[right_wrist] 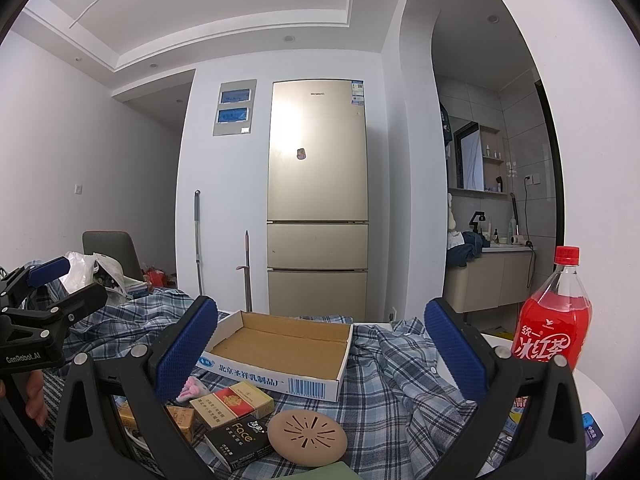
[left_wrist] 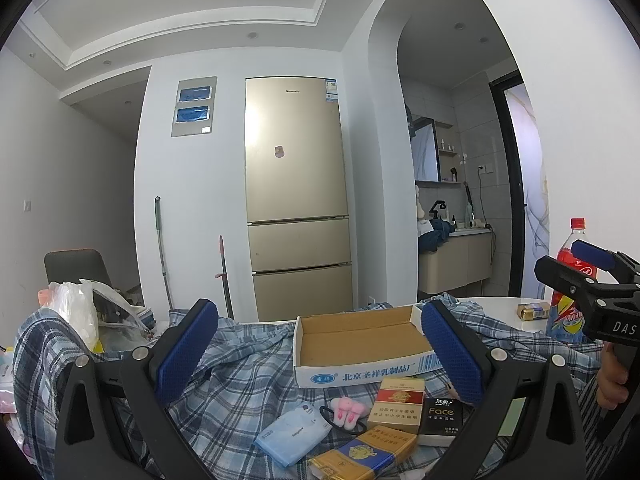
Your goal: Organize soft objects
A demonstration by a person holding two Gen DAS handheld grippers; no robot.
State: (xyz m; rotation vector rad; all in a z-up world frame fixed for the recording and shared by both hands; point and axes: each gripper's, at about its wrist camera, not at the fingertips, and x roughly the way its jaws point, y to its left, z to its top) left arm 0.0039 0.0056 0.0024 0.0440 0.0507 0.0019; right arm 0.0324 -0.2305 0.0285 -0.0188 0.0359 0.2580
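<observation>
An empty cardboard tray box (left_wrist: 360, 374) (right_wrist: 272, 374) lies on a blue plaid shirt (left_wrist: 248, 368) spread over the table. In front of it lie a soft blue tissue pack (left_wrist: 294, 436), a pink plush hair tie (left_wrist: 348, 412) (right_wrist: 192, 386) and a beige round perforated pad (right_wrist: 307, 434). My left gripper (left_wrist: 320, 320) is open above these, holding nothing. My right gripper (right_wrist: 320, 312) is also open and empty, hovering before the box. Each gripper shows in the other's view, the left gripper (right_wrist: 86, 280) at the left edge and the right gripper (left_wrist: 558, 258) at the right edge.
Hard packs sit among the soft items: a red pack (left_wrist: 400, 400) (right_wrist: 232, 400), a black "Face" pack (left_wrist: 440, 420) (right_wrist: 238, 440) and a yellow-blue pack (left_wrist: 360, 456). A red drink bottle (right_wrist: 556, 320) stands at the right. Plastic bags (left_wrist: 80, 312) pile at the left.
</observation>
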